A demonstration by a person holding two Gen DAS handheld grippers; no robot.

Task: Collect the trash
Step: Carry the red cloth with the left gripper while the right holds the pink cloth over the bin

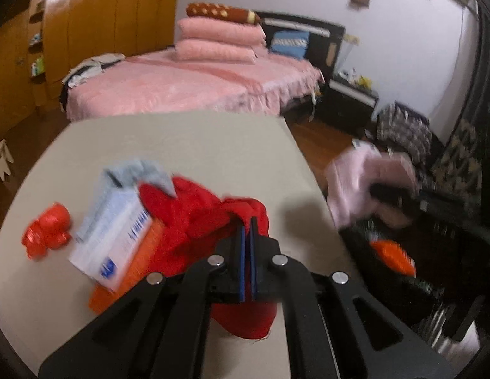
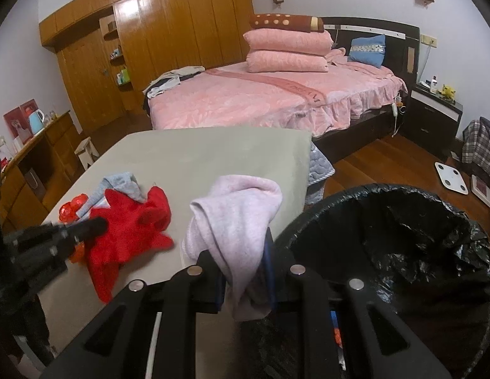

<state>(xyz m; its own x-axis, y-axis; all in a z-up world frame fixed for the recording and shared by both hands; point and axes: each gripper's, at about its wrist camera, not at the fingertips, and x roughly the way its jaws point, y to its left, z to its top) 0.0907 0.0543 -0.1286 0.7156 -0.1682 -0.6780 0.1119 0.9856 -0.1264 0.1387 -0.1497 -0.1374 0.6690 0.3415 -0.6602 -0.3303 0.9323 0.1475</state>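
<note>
On the beige table (image 1: 181, 145) lies a red cloth (image 1: 194, 211), and my left gripper (image 1: 247, 224) is shut on its near edge. The right wrist view shows the same red cloth (image 2: 128, 221) with the left gripper (image 2: 96, 225) reaching into it. My right gripper (image 2: 241, 252) is shut on a pale pink cloth (image 2: 241, 208), which hangs at the table's right edge beside a black-bagged bin (image 2: 403, 221). In the left wrist view the pink cloth (image 1: 355, 183) hangs blurred above the bin (image 1: 434, 237), which holds an orange item (image 1: 393, 255).
Left of the red cloth lie a white and blue box (image 1: 115, 237), a grey-blue cloth (image 1: 140, 170) and a crumpled red wrapper (image 1: 45, 233). A pink bed (image 2: 260, 101) stands behind the table. A white scale (image 2: 450, 177) lies on the wooden floor.
</note>
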